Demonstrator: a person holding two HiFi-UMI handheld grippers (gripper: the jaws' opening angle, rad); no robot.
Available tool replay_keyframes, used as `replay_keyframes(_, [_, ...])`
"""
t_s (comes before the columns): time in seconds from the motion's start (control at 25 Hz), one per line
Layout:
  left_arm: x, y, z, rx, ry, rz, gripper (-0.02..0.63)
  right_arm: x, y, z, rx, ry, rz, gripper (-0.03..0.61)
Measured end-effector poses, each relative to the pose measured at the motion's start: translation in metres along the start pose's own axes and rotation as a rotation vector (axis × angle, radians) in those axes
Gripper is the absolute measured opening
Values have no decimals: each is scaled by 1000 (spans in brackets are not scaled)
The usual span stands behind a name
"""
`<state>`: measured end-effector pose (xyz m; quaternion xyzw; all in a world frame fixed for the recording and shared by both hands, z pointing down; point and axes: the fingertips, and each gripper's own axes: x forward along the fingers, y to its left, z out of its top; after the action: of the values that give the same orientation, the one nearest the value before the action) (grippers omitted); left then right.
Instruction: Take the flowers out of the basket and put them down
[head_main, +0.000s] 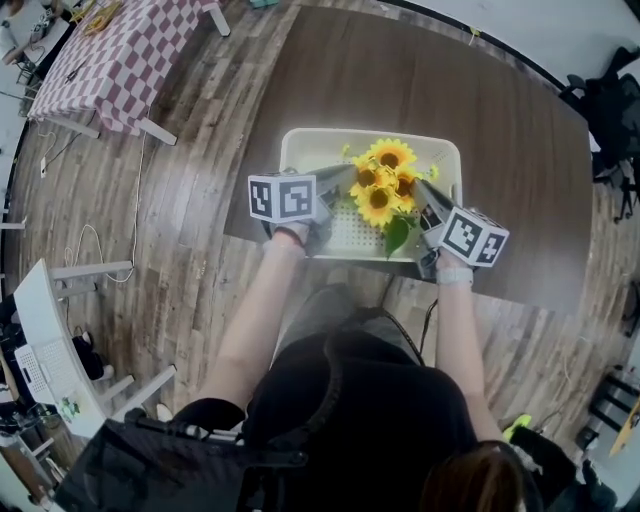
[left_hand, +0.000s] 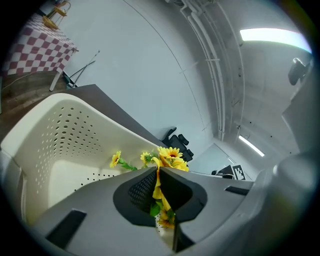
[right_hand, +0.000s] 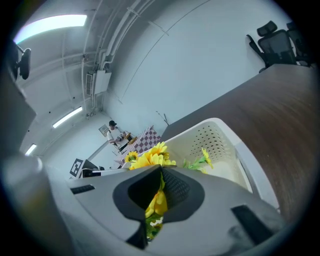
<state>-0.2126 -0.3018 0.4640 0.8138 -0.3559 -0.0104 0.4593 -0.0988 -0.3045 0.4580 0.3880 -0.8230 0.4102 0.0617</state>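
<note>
— What's the room like?
— A plank floor (head_main: 180, 230), a dark wooden table (head_main: 500, 120), and a checked-cloth table (head_main: 120, 60) at the upper left.
— What's on the dark table?
— A cream perforated basket (head_main: 300, 150), with the sunflowers (head_main: 385, 180) in its right half.
— And the grippers?
— The left gripper (left_hand: 158, 180) and right gripper (right_hand: 159, 190) come in from opposite sides, each with its jaws pinched narrow on the sunflowers.

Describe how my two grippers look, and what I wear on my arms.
The left gripper and right gripper are pale grey plastic with black textured pads. The left cube and right cube are white with black square markers. The forearms are unsleeved; the top is dark.
</note>
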Motion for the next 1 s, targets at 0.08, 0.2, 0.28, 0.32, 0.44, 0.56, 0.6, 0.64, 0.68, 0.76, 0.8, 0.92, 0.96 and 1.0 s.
replay_keyframes(0.08, [-4,-3,3,3,-20,4,15,0,7,1,5,-10,27,3])
replay_keyframes(0.2, [-12,-7,4,22,-41,19,15,-7,11,-3,5,-11,29,2])
replay_keyframes(0.28, [-18,-9,4,34,-57,31,14,-11,18,-5,19,-19,51,2])
replay_keyframes(0.32, [-21,-11,6,39,-69,37,14,-12,23,-4,28,-26,76,2])
replay_keyframes(0.44, [-29,-16,14,44,-118,48,14,-15,38,2,24,-38,143,2])
replay_keyframes(0.56, [-34,-27,22,46,-177,47,14,-21,47,9,3,-35,188,2])
replay_keyframes(0.6, [-35,-30,24,45,-198,51,14,-24,49,12,-2,-33,204,2])
replay_keyframes(0.64, [-35,-33,24,44,-217,57,14,-26,50,14,-7,-31,218,2])
replay_keyframes(0.68, [-35,-37,25,43,-234,63,14,-29,49,17,-12,-28,228,2])
replay_keyframes(0.76, [-33,-46,25,50,-264,78,12,-35,44,22,-21,-19,238,2])
replay_keyframes(0.8, [-33,-50,25,57,-279,89,12,-37,42,23,-25,-14,244,2])
replay_keyframes(0.92, [-36,-61,27,76,-329,126,12,-43,43,29,-39,3,283,2])
replay_keyframes(0.96, [-38,-64,28,79,-345,133,12,-45,45,31,-43,8,296,2])
replay_keyframes(1.0, [-40,-68,29,81,-360,139,12,-47,46,33,-44,11,309,2])
